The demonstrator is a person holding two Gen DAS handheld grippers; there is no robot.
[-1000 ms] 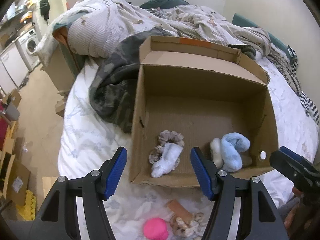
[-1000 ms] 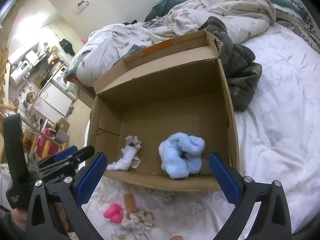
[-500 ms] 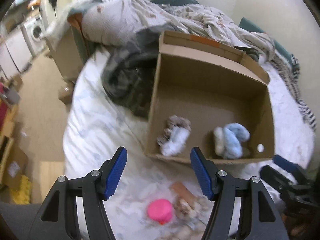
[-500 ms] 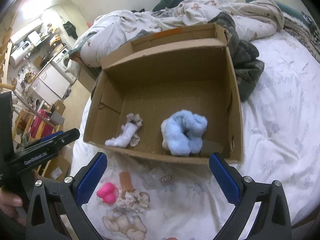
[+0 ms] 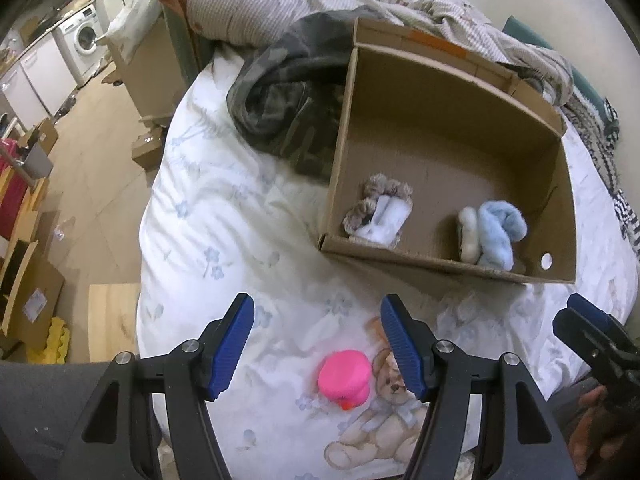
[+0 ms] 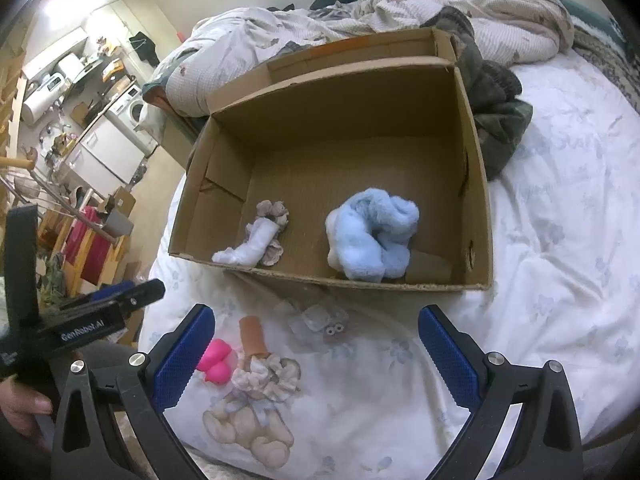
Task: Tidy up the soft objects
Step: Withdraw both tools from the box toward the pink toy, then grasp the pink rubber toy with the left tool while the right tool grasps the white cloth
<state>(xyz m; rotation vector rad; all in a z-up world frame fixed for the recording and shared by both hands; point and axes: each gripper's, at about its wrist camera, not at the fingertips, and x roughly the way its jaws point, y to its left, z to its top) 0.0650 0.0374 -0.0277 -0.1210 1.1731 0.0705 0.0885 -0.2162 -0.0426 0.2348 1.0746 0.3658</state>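
Bright even indoor light, soft shadows inside the box, slight blur, heavy fisheye bending, dark corners

Matt brown corrugated cardboard box, fluffy pale-blue fleece bundle inside, smooth glossy pink plastic toy lower centre, soft printed cotton sheet, ribbed blue rubbery pads.

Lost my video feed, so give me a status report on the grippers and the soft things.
Left gripper and right gripper open, empty, above bed. Blue sock and white sock in box. Pink toy and scrunchie on sheet. Nothing blocking.
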